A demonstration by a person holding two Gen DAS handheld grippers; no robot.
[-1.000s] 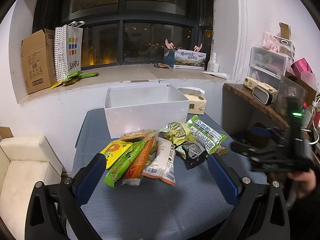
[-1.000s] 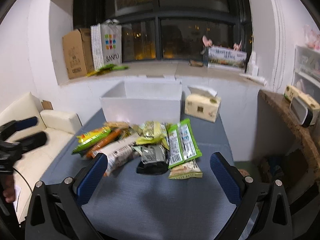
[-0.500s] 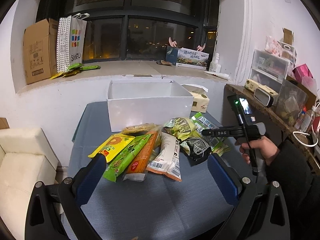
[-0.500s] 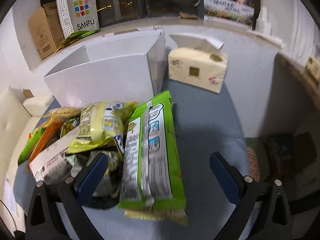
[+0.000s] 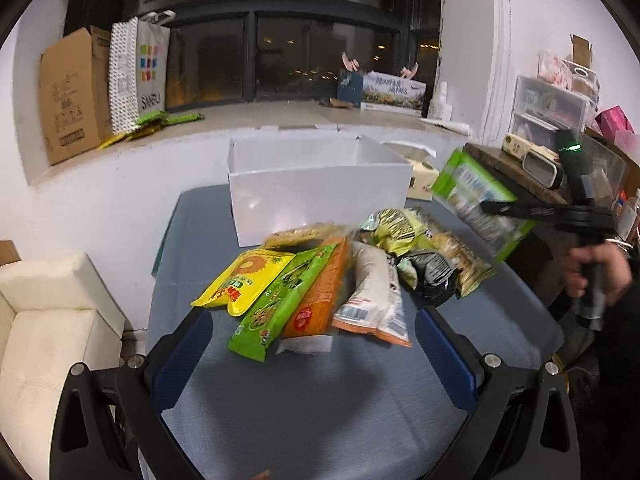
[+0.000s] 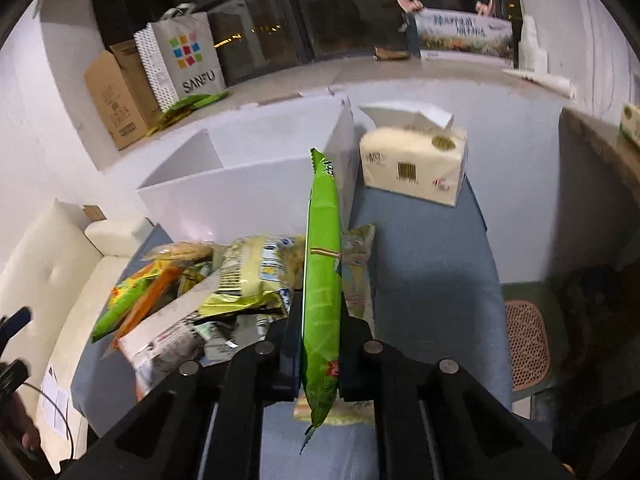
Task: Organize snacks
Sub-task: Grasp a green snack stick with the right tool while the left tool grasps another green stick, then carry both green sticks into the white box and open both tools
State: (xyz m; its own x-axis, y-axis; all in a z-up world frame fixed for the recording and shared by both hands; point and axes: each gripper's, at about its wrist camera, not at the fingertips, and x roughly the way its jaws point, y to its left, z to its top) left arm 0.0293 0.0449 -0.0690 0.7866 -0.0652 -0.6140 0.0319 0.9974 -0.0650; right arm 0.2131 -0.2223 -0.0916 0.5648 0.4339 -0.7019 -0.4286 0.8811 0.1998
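A pile of snack packs (image 5: 332,276) lies on the blue-grey table (image 5: 320,400) in front of an open white box (image 5: 316,196). My right gripper (image 6: 320,344) is shut on a long green snack pack (image 6: 322,280), held edge-up above the right side of the pile (image 6: 240,280); in the left wrist view the green pack (image 5: 476,204) hangs lifted to the right of the box. My left gripper (image 5: 312,360) is open and empty, low over the table's near side, just short of the pile.
A tissue pack (image 6: 416,164) sits right of the white box (image 6: 248,188). A cream sofa (image 5: 48,320) stands left of the table. The windowsill holds a cardboard box (image 5: 72,92) and a paper bag (image 5: 138,68). A cluttered shelf (image 5: 560,148) is at right.
My right gripper came down to the pile's right side, closed on the long green pack and lifted it off the table. The left gripper moved slightly closer to the pile.
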